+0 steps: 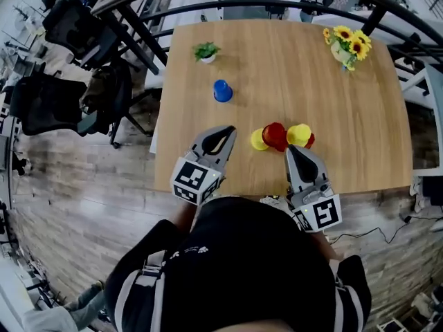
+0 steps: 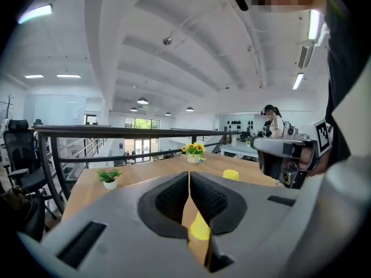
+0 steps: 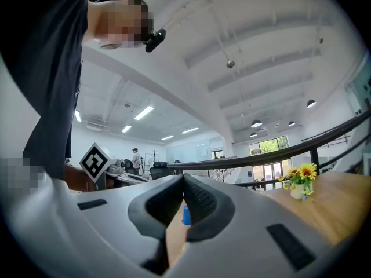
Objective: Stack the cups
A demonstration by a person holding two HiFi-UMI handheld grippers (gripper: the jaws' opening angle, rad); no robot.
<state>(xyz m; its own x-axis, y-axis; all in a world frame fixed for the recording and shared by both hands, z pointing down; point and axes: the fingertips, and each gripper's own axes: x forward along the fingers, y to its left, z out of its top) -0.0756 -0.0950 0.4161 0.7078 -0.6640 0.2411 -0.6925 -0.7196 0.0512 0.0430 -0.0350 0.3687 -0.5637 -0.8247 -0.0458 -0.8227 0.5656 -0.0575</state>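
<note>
Just past the closed, empty left tool (image 1: 225,128) and right tool (image 1: 291,148), at twelve o'clock, a red plastic cup (image 1: 275,135) is flanked by yellow plastic cups (image 1: 300,134).

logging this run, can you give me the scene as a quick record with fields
surface: wooden table
cup cluster: yellow cup, red cup, second yellow cup, close together near the front edge
lone cup: blue cup, apart, further back
decor: small plant, sunflowers
left gripper: shut, empty
right gripper: shut, empty
stacking: blue cup not yet stacked
</note>
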